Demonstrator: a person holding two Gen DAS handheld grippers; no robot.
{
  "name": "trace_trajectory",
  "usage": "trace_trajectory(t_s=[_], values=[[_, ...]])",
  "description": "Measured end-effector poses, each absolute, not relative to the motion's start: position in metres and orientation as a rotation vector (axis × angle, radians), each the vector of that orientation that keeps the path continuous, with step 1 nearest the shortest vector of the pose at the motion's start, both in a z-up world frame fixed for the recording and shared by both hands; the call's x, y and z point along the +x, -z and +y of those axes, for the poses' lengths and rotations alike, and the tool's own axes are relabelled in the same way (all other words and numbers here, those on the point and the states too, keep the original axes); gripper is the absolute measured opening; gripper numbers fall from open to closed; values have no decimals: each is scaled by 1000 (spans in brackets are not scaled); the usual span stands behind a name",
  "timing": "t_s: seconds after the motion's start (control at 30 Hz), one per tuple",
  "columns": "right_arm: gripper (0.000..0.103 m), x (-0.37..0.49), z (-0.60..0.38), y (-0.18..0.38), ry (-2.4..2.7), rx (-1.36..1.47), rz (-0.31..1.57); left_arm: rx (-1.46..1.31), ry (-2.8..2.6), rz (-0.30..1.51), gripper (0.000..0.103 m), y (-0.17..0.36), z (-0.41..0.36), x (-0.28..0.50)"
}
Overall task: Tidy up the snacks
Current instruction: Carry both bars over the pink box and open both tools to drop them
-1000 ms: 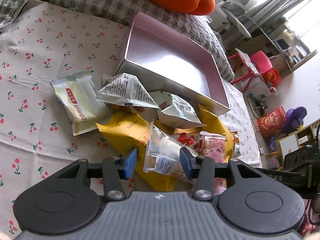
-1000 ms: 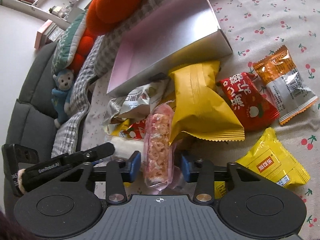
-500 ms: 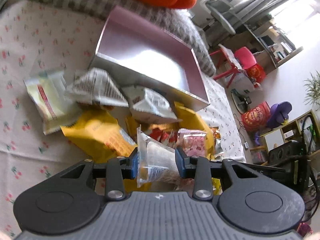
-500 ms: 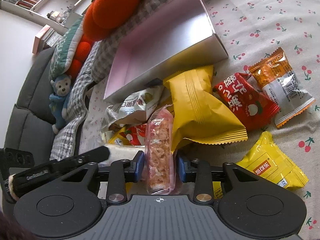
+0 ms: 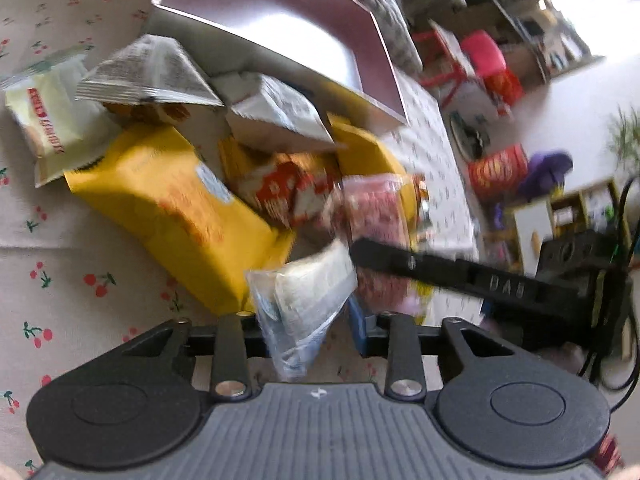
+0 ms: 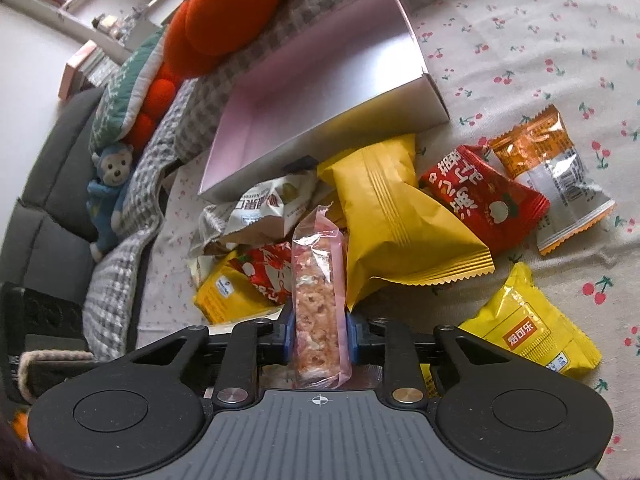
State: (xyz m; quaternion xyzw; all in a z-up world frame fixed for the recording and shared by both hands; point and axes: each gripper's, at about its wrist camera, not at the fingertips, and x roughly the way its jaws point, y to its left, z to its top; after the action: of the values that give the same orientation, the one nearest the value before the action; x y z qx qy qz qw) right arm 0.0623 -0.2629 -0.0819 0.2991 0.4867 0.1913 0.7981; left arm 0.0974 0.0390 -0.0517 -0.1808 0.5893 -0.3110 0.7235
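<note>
Crinkly film is the hazard: the right gripper pinches the pink bar and the left gripper a clear packet above the pile, short of the pink box, so either could slide free.

Both wrist views look down closely, from opposite sides, at the snack pile and pink box.

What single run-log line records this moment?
left gripper: shut on clear packet | right gripper: shut on pink bar | pink box: empty
</note>
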Motion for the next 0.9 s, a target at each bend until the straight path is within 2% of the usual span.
trace_trajectory(t_s=[0.27,0.9], values=[[23,56,-264,76,-411,609,1048,-433,694,1256,15,44,50,84],[23,57,-285,38,-425,691,957,-481,704,1081,14,12,67,84]])
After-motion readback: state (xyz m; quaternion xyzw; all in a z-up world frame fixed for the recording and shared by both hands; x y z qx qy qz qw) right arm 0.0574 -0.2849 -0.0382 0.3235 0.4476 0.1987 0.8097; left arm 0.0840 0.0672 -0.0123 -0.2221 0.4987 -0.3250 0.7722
